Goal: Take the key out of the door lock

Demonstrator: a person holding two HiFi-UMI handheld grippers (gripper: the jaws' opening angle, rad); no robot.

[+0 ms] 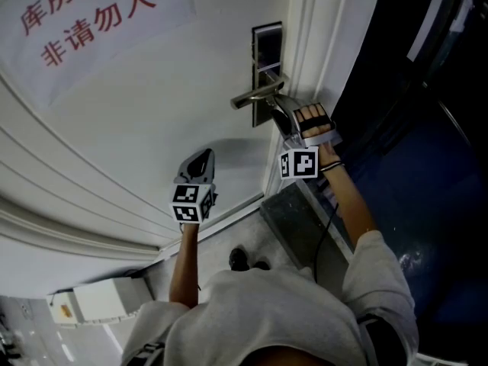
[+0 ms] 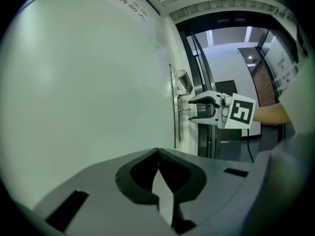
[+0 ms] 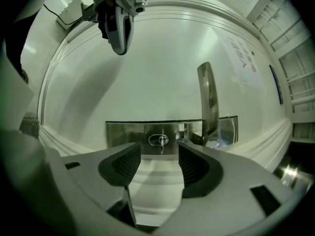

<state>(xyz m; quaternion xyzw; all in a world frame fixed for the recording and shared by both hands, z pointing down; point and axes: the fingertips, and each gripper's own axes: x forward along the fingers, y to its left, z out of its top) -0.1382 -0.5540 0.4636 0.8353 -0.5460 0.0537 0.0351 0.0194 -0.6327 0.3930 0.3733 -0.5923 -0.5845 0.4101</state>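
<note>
A small metal key (image 3: 160, 141) sticks out of the keyhole in the steel lock plate (image 3: 128, 132), left of the lever handle (image 3: 208, 102). My right gripper (image 3: 160, 156) is open, its two dark pads just short of the key on either side and not touching it. In the head view the right gripper (image 1: 284, 113) sits under the handle (image 1: 258, 95) at the door's edge. From the left gripper view the key (image 2: 184, 109) points at the right gripper (image 2: 193, 108). My left gripper (image 2: 158, 154) is shut and empty, held near the bare door panel (image 1: 200, 158).
A white door carries a paper sign (image 1: 84, 14) with red characters. The door frame (image 1: 320, 36) and a dark opening lie to the right. Below are a dark mat (image 1: 293, 219), the person's shoe (image 1: 239, 259) and a white box (image 1: 99, 300).
</note>
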